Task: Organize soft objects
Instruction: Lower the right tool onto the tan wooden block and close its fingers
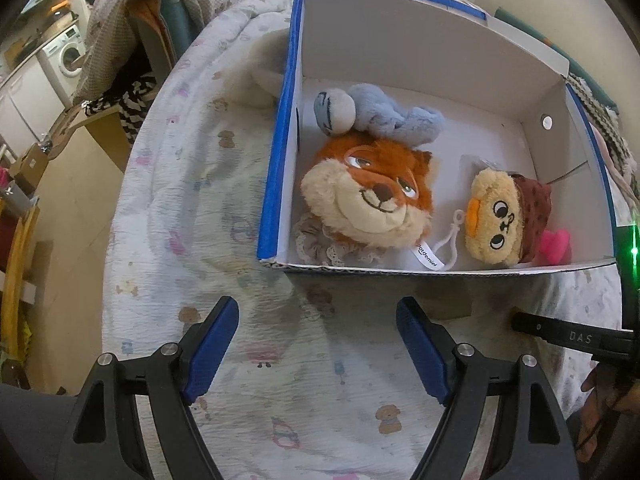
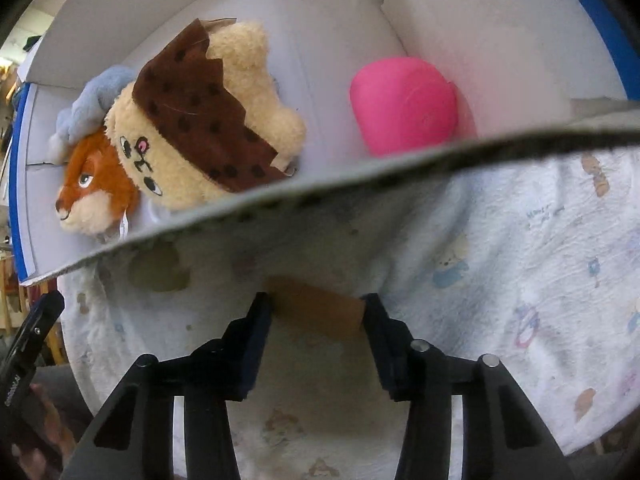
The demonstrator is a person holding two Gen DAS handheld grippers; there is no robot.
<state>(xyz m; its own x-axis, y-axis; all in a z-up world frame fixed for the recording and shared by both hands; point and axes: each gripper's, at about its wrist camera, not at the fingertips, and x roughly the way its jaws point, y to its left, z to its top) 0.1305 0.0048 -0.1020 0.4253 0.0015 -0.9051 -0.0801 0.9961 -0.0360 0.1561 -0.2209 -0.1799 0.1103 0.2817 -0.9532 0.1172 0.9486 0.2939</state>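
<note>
Handling: the plush toys are light, soft and compressible; they yield under the pads and are not fragile. Take each across the bulk of its body, not by a loop, tag or frill.

Location: the fox plush (image 1: 372, 196), the blue plush (image 1: 384, 116), the beige hooded plush (image 1: 504, 216) and the pink toy (image 1: 556, 244) already lie inside the open box (image 1: 280, 160); the box rests on the printed bedspread (image 1: 200, 200). One tan piece (image 2: 320, 316) lies on the bedspread just outside the box's near wall (too blurred to identify); judged the item in hand.

Tongs: the left gripper (image 1: 316, 308) stands apart, with only bedspread between its fingers. The right gripper (image 2: 316, 304) has a pad against each side of the tan piece; judged clamped on it. The piece looks low and flat; expect it to slip or fold, so the grip should sit deep.

View differences:
- Left wrist view: shows the whole box interior, the fox's frilled collar and white tag, the beige plush's loop; the pink toy is half hidden in the corner; of the right gripper only a black bar appears at the right edge.
- Right wrist view: shows the grip on the tan piece and the pink toy's rounded shape; the near wall cuts off the box floor.
</note>
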